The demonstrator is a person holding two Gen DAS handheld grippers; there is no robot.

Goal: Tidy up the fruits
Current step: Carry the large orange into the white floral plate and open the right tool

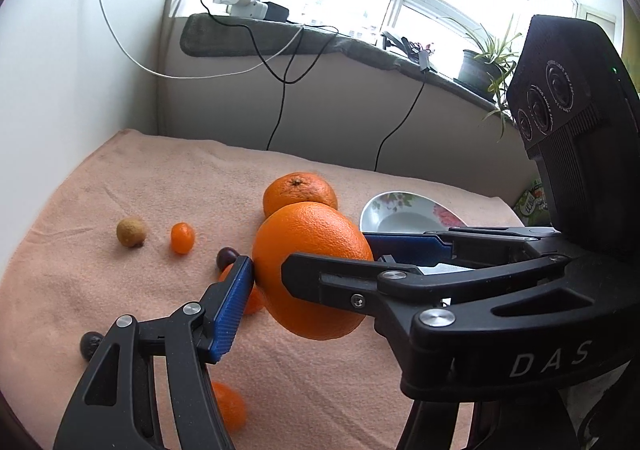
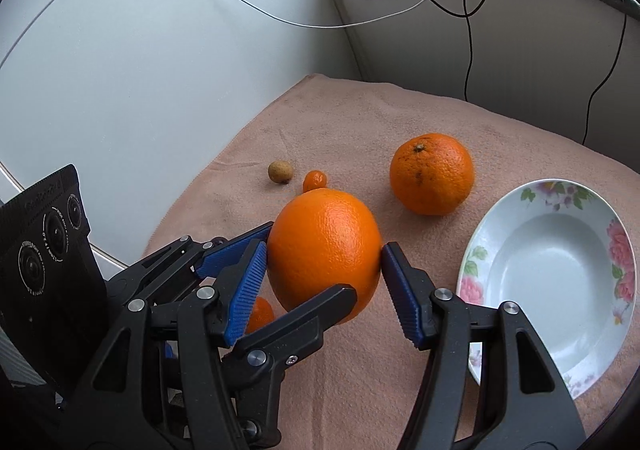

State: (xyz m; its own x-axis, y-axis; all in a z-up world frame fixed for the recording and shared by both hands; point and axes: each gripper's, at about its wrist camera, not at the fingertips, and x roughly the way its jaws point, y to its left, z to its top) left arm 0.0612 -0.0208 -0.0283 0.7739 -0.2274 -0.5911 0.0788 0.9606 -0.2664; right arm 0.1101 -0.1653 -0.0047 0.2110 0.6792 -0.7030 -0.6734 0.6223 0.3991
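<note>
Fruit lies scattered on a desk covered with a peach towel (image 2: pixel 400 370). Both the left tool (image 1: pixel 310 268) and the right tool (image 2: pixel 324 262) are half open and clamped on one large orange (image 2: pixel 324 256), held above the towel near its middle. A second orange (image 2: pixel 432 174) sits toward the far edge, beside a floral bowl (image 2: pixel 556 262) at the right edge. A kumquat (image 1: pixel 182 237) and a brownish longan (image 1: pixel 130 233) rest toward the far left corner.

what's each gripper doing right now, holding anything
left gripper: closed on the large orange, pads on both sides.
right gripper: closed on the same large orange, lifted off the towel.
</note>
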